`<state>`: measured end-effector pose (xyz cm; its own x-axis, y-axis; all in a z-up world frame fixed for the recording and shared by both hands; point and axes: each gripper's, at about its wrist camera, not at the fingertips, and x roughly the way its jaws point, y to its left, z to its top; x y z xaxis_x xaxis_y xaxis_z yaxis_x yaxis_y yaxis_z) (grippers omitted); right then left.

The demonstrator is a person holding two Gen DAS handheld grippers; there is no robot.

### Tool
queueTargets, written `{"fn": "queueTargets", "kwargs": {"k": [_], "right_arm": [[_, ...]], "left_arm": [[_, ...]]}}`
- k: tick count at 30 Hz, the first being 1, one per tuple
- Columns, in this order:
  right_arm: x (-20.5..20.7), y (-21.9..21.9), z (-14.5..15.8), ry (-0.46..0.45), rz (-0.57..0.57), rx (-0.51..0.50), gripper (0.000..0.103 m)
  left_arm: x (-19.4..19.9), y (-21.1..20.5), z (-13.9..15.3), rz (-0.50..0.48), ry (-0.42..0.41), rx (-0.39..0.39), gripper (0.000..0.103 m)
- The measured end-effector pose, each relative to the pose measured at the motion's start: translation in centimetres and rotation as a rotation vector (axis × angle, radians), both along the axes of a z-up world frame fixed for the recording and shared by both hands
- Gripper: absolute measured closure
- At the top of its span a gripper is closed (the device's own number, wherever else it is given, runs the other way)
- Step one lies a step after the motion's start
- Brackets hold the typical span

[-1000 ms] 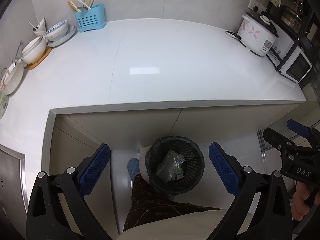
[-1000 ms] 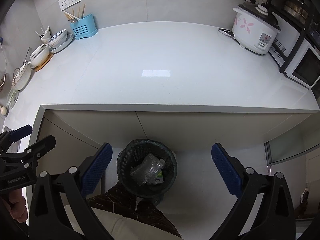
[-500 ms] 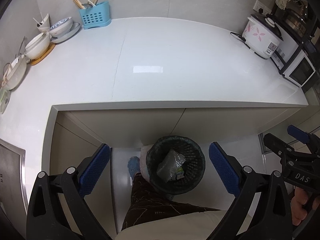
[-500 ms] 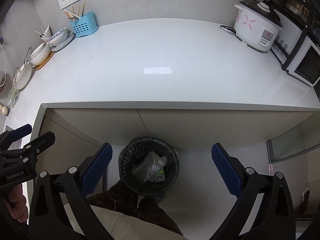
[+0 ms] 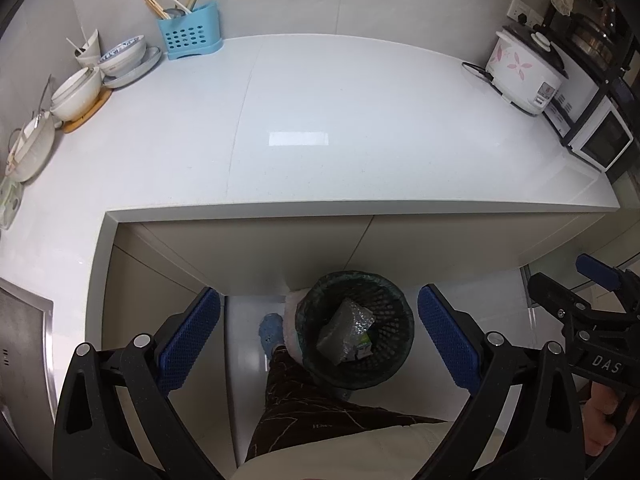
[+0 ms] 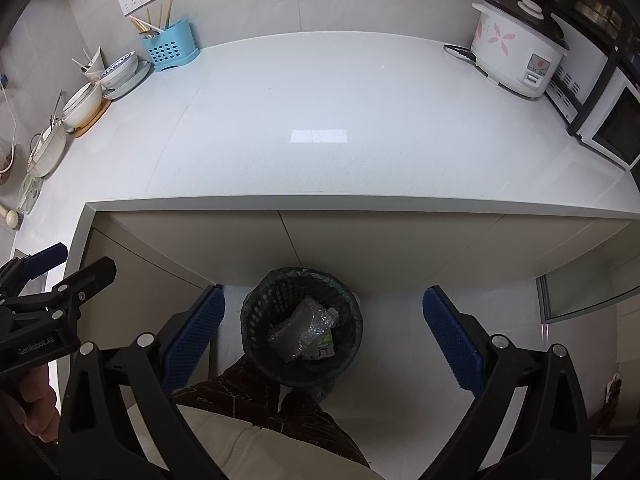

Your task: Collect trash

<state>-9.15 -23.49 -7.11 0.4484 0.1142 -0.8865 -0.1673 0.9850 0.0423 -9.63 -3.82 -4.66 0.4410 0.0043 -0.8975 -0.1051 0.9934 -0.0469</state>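
A dark mesh trash bin stands on the floor under the counter edge; it also shows in the right wrist view. Inside lie crumpled clear plastic, a grey wrapper and a small green-white carton. My left gripper is open and empty, held high above the bin. My right gripper is open and empty too, also above the bin. Each gripper shows at the edge of the other's view.
The white countertop carries a blue utensil holder, bowls and plates at the left, a rice cooker and a microwave at the right. My leg and foot stand beside the bin.
Both grippers have drifted slightly, so the counter sits a little lower in each view. The bin's contents and both open jaws are unchanged.
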Motion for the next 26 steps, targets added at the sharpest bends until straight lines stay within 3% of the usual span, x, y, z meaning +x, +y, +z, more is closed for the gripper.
{"fn": "queueTargets", "kwargs": {"k": [26], "right_arm": [[0.14,-0.18,-0.04,0.0,-0.005,-0.007,0.008]], "left_arm": [[0.26,-0.44,0.3,-0.017,-0.015,-0.02,0.006]]}}
